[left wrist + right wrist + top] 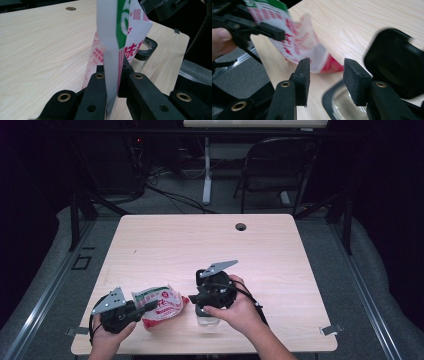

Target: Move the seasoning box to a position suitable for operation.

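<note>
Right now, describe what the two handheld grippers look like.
Both the left gripper and the right gripper are black, each topped by a grey three-cornered plate with small holes. A black cable loops from each. The jaws are flat black bars with brass-ringed screw holes and rough dark pads. No sleeves show.

I see light wood table point(165, 245), grommet hole point(241, 226) upper centre, black folding chair point(280, 165) top right, cables point(170, 195) on floor top centre.

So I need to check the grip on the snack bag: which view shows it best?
The left gripper view: the left gripper pinches the bag's white edge between its fingers. The high view shows the whole red-and-white bag on the table, its grip small. The right gripper view shows it blurred.
</note>
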Motion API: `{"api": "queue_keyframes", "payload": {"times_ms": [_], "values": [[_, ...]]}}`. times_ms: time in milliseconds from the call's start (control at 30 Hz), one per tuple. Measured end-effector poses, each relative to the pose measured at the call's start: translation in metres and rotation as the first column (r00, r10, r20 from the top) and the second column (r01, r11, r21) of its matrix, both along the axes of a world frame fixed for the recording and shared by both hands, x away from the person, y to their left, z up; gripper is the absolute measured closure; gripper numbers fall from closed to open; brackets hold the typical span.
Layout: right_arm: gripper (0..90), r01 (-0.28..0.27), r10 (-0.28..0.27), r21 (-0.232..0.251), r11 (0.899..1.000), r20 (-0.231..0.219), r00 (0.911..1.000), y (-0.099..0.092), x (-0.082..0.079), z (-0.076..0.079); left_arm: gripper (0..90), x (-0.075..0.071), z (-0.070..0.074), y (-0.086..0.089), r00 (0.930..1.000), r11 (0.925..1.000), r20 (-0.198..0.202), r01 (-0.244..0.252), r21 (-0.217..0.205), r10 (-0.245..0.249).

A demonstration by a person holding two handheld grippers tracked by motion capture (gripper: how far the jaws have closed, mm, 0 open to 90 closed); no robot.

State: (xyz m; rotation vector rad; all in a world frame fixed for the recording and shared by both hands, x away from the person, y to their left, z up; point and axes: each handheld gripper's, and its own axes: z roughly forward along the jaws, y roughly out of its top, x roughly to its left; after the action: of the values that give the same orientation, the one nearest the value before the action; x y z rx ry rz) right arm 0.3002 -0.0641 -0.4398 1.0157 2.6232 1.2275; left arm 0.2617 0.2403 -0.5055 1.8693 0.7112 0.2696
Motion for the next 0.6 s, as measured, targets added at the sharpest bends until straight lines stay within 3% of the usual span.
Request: {"api": "queue_keyframes", "payload": {"times_ms": [167,333,433,600], "values": [[55.3,-0.067,0.067,0.016,0.998,-0.005,0.9977,0.021,0.000,0.005,88.8,-0.001,0.000,0.000,1.0000,1.0000,0.001,0.002,-0.001,-0.002],[54.7,-0.100,0.100,0.010,0.995,-0.001,0.9950,0.035,0.002,0.008,88.5,-0.001,0.000,0.003,0.9998,0.9998,-0.006,0.019,-0.002,-0.019],[55.6,-0.114,0.114,0.032,0.993,0.000,0.9935,0.042,0.003,0.009,88.6,-0.002,0.000,0.003,1.0000,1.0000,0.003,-0.003,-0.008,0.003],[59.4,-0.137,0.137,0.008,0.991,0.000,0.9906,0.053,0.005,0.009,88.6,-0.002,-0.001,0.003,1.0000,0.9998,0.000,0.008,-0.017,-0.008]]}}
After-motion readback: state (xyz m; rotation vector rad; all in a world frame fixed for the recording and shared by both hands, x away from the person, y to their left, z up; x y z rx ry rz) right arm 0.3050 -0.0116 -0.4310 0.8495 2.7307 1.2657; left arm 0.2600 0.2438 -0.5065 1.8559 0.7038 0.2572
